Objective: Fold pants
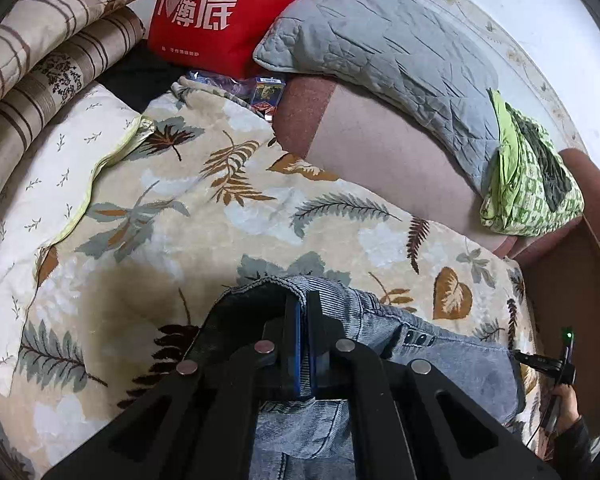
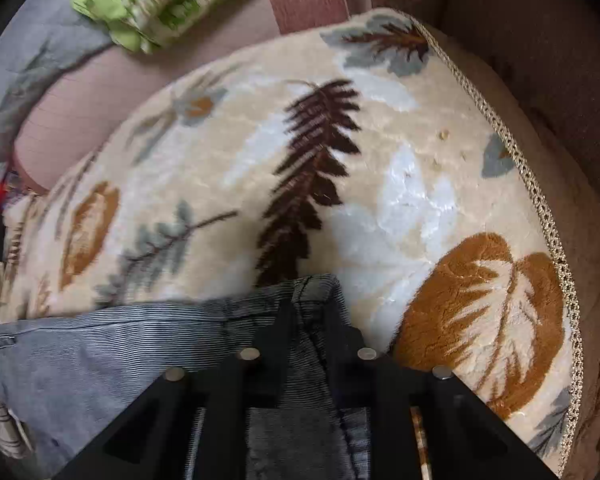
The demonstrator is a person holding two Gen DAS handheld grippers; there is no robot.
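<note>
Left wrist view: left gripper (image 1: 305, 312) clenched on waistband edge of pants (image 1: 440, 356); grey-blue corduroy runs rightward from its jaws toward right gripper (image 1: 540, 360), which pinches the far end; long axis of the held edge lies across the two grippers. Surface: leaf-print blanket (image 1: 220, 208) on a sofa; grey pillow (image 1: 380, 36), red bag (image 1: 220, 12), green cloth (image 1: 528, 184) well behind

Right wrist view: right gripper (image 2: 312, 312) clamped on pants (image 2: 100, 344), fabric trailing leftward; blanket (image 2: 380, 184) ahead, its braided edge (image 2: 540, 200) near the right; each arm holds its own corner
</note>
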